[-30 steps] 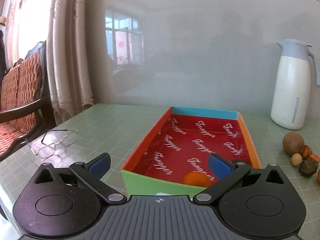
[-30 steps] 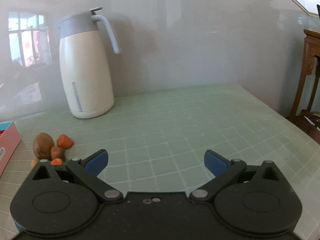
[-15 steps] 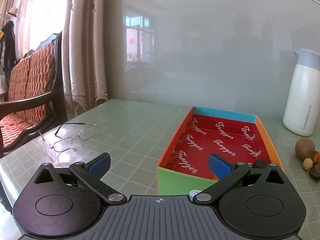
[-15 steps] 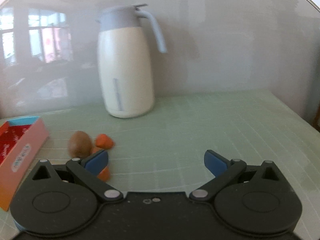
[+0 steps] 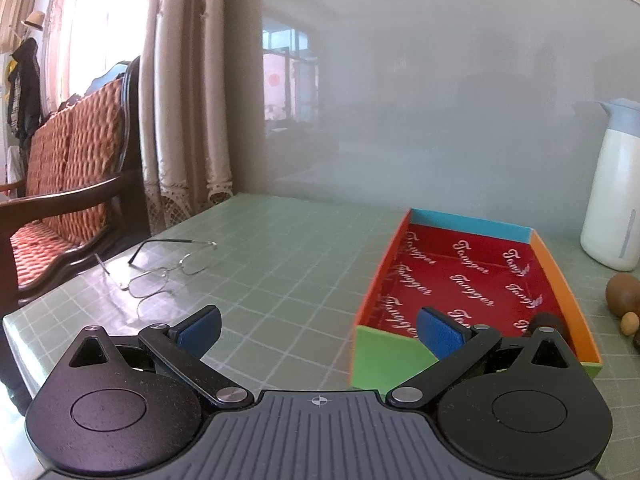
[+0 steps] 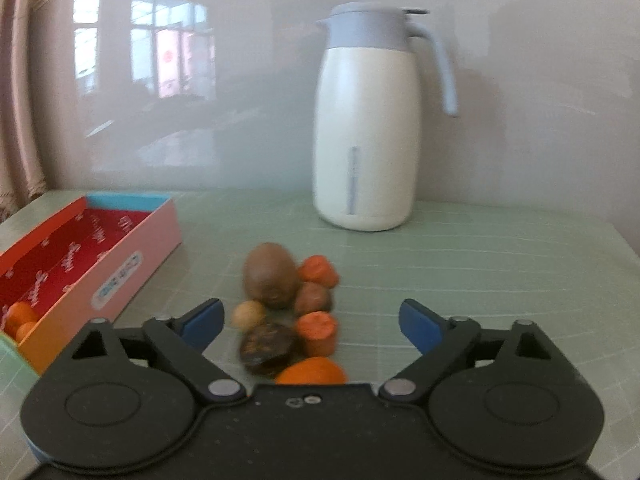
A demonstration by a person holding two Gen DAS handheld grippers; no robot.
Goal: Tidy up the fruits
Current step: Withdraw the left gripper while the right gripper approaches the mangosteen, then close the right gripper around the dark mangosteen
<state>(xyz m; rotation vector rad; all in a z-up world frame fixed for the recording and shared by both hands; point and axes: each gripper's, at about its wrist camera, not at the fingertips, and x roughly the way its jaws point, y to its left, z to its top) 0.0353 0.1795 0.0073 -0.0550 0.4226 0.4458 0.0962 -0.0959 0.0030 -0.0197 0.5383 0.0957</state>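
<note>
Right tool hangs low over a loose cluster of fruit on the green-tiled table, jaws apart but closing, pads not yet on anything. The cluster lies dead ahead and between the blue pads: brown kiwi farthest out, small pale round fruit toward the left pad, dark wrinkled fruit and an orange chunk nearer in, and an orange fruit right at the tool's body. Kiwi's long axis runs roughly away from the cam, across the jaw line, so it looks the easier pinch; which piece is the target can't be told. The red-lined box, w/ two orange fruits in its near corner, sits just left of the pile. Left tool, jaws apart and empty, hovers at the box's green near end; the pile shows only at its view's far right edge, so the right hand is nearer. A white jug stands behind, well clear.
</note>
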